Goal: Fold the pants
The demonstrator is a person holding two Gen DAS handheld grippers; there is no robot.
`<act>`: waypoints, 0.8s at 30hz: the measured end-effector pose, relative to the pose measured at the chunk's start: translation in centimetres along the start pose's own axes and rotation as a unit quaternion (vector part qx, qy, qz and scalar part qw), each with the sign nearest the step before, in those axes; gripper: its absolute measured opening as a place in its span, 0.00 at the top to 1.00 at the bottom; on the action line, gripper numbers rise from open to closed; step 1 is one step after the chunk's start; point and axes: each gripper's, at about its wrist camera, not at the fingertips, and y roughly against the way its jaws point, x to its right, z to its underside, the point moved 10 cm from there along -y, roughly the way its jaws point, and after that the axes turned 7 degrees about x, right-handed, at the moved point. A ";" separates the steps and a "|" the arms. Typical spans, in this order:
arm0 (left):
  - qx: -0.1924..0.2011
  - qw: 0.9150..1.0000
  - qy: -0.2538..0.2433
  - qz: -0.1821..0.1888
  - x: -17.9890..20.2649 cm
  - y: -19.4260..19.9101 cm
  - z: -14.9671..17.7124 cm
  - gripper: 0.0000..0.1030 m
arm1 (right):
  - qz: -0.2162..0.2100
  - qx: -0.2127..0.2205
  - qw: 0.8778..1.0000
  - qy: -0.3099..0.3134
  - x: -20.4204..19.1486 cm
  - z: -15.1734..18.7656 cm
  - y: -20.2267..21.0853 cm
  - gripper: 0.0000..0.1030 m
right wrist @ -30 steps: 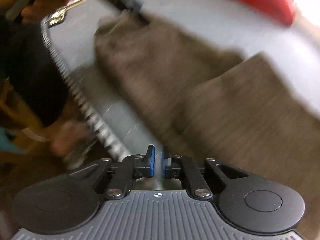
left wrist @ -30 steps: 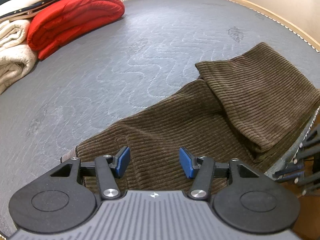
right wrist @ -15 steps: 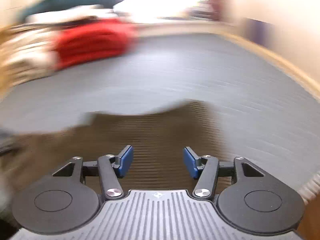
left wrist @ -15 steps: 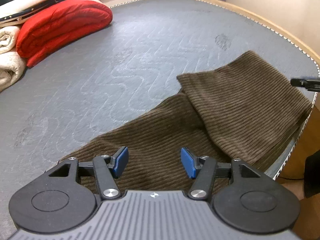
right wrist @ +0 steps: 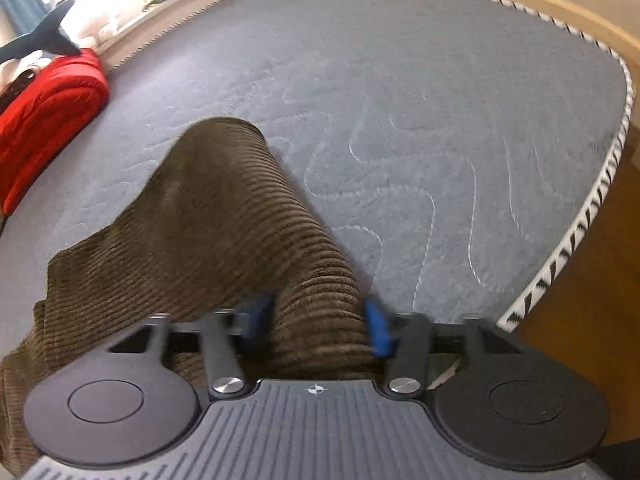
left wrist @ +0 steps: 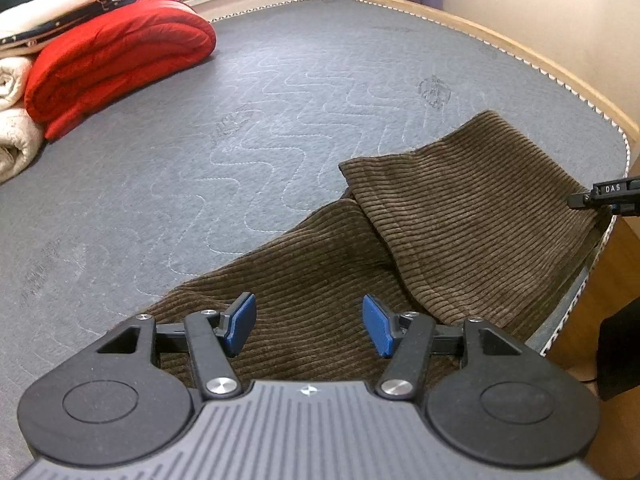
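Brown corduroy pants (left wrist: pixel 440 232) lie on the grey quilted mattress (left wrist: pixel 280 92), with one end folded over onto the rest near the mattress's right edge. My left gripper (left wrist: pixel 308 324) is open and empty, low over the near end of the pants. My right gripper (right wrist: pixel 316 324) is open, its blue pads either side of a raised ridge of the pants (right wrist: pixel 224 216); its tip also shows at the right edge of the left wrist view (left wrist: pixel 600 196), at the folded end.
A folded red quilt (left wrist: pixel 116 56) and white rolled blankets (left wrist: pixel 16 120) lie at the far left. The wooden bed frame (left wrist: pixel 520 44) runs along the far and right sides. The mattress's piped edge (right wrist: pixel 576 236) drops off at right.
The right gripper opened, swung round to face across the mattress, and now straddles the folded end of the pants. The left gripper stayed open and tilted up a little.
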 end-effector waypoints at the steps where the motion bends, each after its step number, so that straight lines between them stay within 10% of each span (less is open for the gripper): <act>1: 0.001 1.000 0.007 0.005 0.0 0.0 -0.1 0.37 | -0.001 0.008 1.000 0.010 -0.4 -0.4 0.5 0.70; 5: 0.018 0.998 0.052 0.020 -0.5 0.5 -1.0 0.24 | -0.011 0.088 0.987 0.133 -5.2 -2.1 5.4 0.76; 9: 0.067 0.990 0.107 0.060 -0.7 1.8 -3.5 0.16 | -0.088 0.178 0.936 0.291 -15.2 -0.4 11.7 0.76; 16: 0.059 0.925 0.275 0.256 0.5 2.7 -5.6 0.02 | -0.185 0.220 0.841 0.459 -26.9 9.7 17.3 0.77; 19: 0.024 0.928 0.288 0.236 0.1 1.6 -4.8 0.02 | -0.213 0.210 0.820 0.488 -29.6 13.5 18.0 0.77; 20: 0.007 0.936 0.285 0.209 -0.4 0.9 -3.9 0.10 | -0.220 0.208 0.815 0.494 -30.2 14.4 18.2 0.78; 23: -0.040 0.953 0.262 0.145 -2.1 -0.7 -1.3 0.75 | -0.231 0.191 0.814 0.498 -31.3 15.9 18.1 0.78; 24: -0.044 0.956 0.256 0.139 -2.5 -0.7 -0.9 0.80 | -0.234 0.184 0.815 0.497 -31.5 16.1 17.9 0.78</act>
